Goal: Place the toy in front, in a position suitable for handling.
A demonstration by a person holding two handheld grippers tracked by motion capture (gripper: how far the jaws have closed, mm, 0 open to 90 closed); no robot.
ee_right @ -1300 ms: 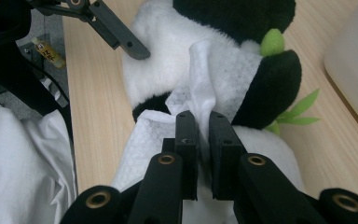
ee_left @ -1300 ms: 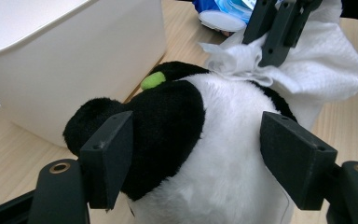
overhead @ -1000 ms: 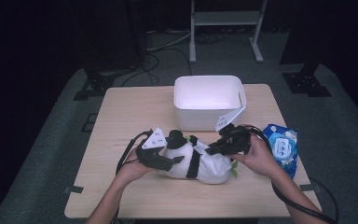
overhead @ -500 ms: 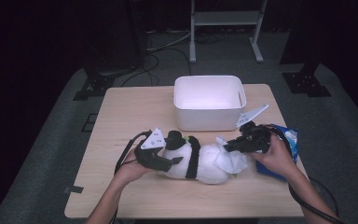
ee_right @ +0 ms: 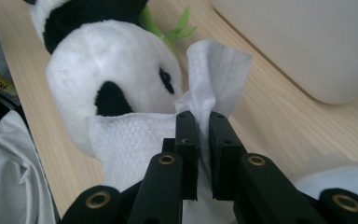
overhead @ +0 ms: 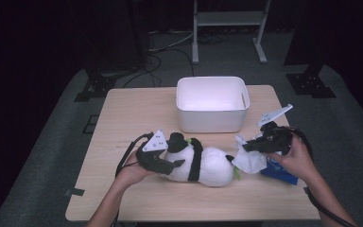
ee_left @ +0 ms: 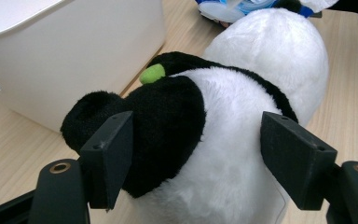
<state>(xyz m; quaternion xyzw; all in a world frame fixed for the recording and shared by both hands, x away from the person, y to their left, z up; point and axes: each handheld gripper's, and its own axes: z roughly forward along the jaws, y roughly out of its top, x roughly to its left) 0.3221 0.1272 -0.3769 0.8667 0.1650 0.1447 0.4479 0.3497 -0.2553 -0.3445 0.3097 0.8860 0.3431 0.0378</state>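
On the wooden counter point(overhead: 137, 118), our left gripper point(ee_left: 200, 154) straddles the plush panda point(overhead: 203, 163), jaws parted around it. Our right gripper point(ee_right: 204, 122) has its jaws clamped on a wet wipe point(ee_right: 135, 140) just ahead, at the panda's face; we judge wiping barely begun.

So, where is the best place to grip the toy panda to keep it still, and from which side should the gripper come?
Grip the toy panda across its body just behind the black band, coming from the person's side of the table. It lies on its side there, the body is narrower than the head end, and the left gripper already straddles it.
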